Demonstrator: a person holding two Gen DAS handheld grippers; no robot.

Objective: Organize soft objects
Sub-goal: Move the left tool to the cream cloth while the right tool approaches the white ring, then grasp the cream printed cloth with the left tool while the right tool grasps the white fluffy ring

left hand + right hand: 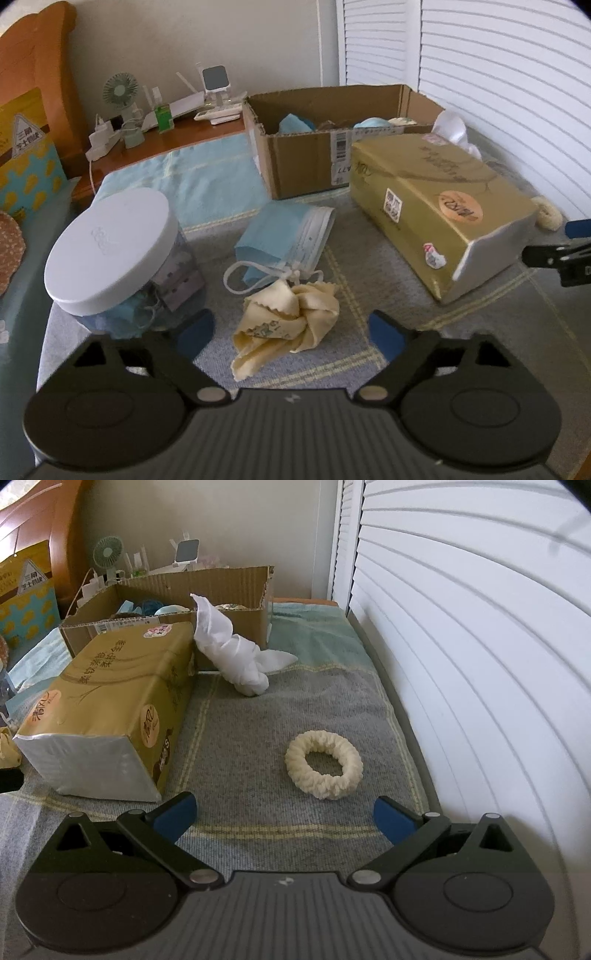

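Both pairs of jaws stood released and grasped nothing. Those of the left gripper [286, 334] were spread on either side of the crumpled yellow cloth [286, 325], which lay between them on the grey blanket [351, 266], and the blue pads did not press on it. Those of the right gripper [286, 818] were spread wide over bare blanket, with the cream scrunchie [324, 764] just ahead of them and a little toward the right jaw, not touched.

I judged that the step in hand was the approach: each gripper was lined up on one soft thing, and no grasp was made yet. The next move of the left one called for coming a little lower and clenching on the bulk of the cloth, not on a loose corner. The right one had to go forward until the ring came between its jaws.

Beyond the cloth lay a stack of blue face masks [286, 236], touching it with their ear loops, so they could be dragged along. To the left of the left jaw stood a jar with a white lid [110, 240], and to the right the golden tissue pack [443, 210]. Farther off a twisted white cloth [236, 657] leaned near the open cardboard box [314, 162], which already held some soft things and was probably the goal.
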